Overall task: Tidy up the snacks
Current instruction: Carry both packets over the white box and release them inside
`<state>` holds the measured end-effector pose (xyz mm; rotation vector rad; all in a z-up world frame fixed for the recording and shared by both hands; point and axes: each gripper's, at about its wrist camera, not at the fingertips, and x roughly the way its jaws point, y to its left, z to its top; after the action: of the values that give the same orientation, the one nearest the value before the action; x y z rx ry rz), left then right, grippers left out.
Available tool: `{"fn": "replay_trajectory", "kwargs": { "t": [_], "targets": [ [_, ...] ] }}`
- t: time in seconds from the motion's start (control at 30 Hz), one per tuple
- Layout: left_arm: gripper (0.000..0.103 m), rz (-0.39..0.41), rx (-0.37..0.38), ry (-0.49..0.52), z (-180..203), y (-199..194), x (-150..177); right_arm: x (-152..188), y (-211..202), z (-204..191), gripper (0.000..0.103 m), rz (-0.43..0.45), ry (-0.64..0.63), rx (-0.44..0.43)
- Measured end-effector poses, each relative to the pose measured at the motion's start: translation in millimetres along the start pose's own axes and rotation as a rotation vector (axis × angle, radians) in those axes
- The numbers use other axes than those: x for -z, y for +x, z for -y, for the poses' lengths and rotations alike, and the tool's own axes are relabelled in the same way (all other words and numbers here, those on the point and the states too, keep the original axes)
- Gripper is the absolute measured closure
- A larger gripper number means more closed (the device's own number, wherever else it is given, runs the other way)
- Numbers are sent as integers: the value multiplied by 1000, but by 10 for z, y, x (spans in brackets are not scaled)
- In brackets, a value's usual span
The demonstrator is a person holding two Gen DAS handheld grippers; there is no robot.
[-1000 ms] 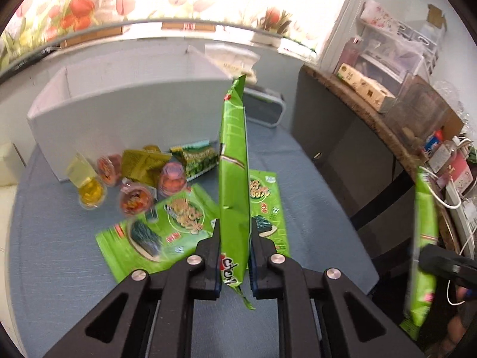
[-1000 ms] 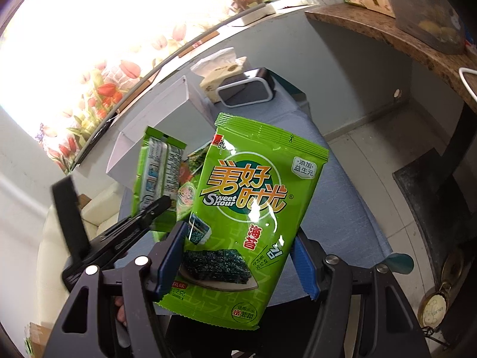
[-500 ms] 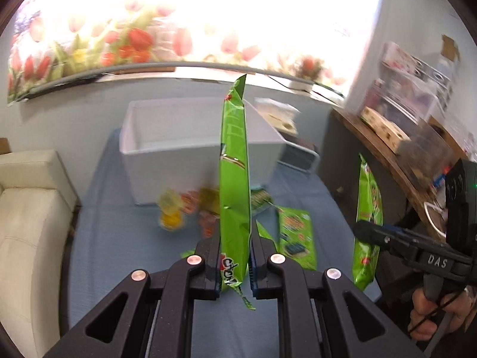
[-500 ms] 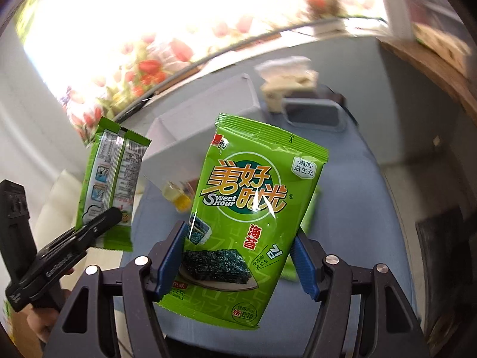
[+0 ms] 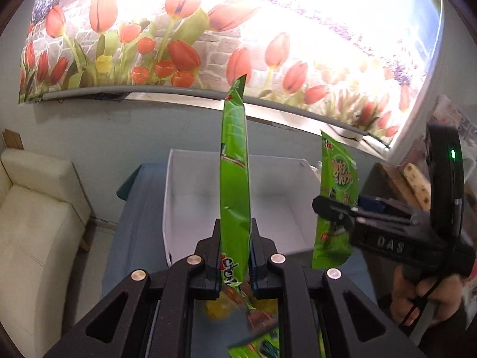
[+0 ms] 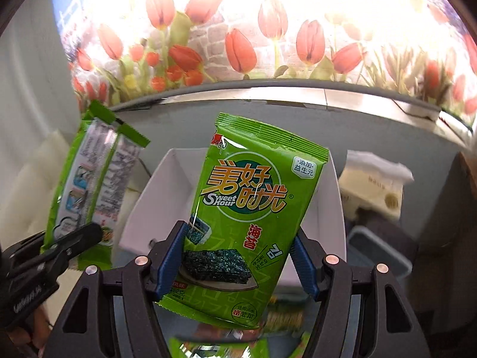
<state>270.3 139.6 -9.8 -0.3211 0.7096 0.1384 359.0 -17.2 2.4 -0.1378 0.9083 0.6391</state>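
Both grippers carry green seaweed packets toward the white box [image 5: 190, 208] ahead of the fingers: the left gripper [image 5: 235, 256] pinches one packet [image 5: 235, 179] edge-on, the right gripper [image 6: 241, 265] clamps another packet [image 6: 253, 208] across its width. The box looks empty; more snacks [image 5: 256, 346] lie on the bench below.

The glossy green seaweed snack packet [image 6: 247, 217] at 6 o'clock reads "Sweet Hour", with "海苔" below; the black plastic handheld gripper body [image 5: 390, 243] at 3 o'clock is embossed "DAS".
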Motion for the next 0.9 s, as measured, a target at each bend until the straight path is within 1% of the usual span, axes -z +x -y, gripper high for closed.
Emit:
{"fn": "replay_trajectory", "kwargs": {
  "t": [0.13, 0.2, 0.27, 0.3, 0.33, 0.37, 0.4, 0.43, 0.47, 0.5, 0.6, 0.67, 0.73, 0.8, 0.9],
  "targets": [
    [88, -28, 10, -12, -91, 326, -153, -333, 351, 63, 32, -36, -12, 23],
    [87, -38, -7, 2, -104, 430, -190, -397, 470, 93, 32, -50, -18, 39],
    [85, -51, -4, 28, -113, 511, -207, -424, 571, 116, 30, -71, -27, 43],
    [71, -59, -11, 47, -105, 540, -208, -412, 576, 134, 23, -72, -31, 44],
    [58, -59, -18, 62, -96, 543, -198, -406, 594, 142, 13, -68, -39, 55],
    [24, -51, -28, 69, -109, 544, -195, -396, 593, 149, 11, -59, -43, 77],
    [1, -40, -38, 67, -129, 526, -192, -399, 597, 165, 10, -55, -44, 99],
    [0, -10, -41, 61, -161, 491, -186, -394, 594, 186, 5, -51, -42, 110],
    [0, 3, -39, 60, -192, 473, -184, -392, 589, 208, 1, -49, -37, 103],
    [0, 3, -43, 57, -213, 464, -177, -384, 583, 232, 0, -47, -28, 94],
    [0, -5, -64, 79, -227, 455, -155, -363, 566, 275, 0, -45, -13, 116],
    [0, -7, -87, 98, -208, 427, -134, -344, 536, 288, 0, -39, -6, 112],
    [0, -5, -85, 105, -197, 391, -113, -315, 501, 283, 0, -22, -13, 106],
    [0, -5, -84, 103, -194, 357, -92, -271, 469, 253, 0, -11, -27, 123],
    [0, -1, -91, 114, -166, 288, -44, -142, 324, 260, 0, 39, -1, 110]
  ]
}}
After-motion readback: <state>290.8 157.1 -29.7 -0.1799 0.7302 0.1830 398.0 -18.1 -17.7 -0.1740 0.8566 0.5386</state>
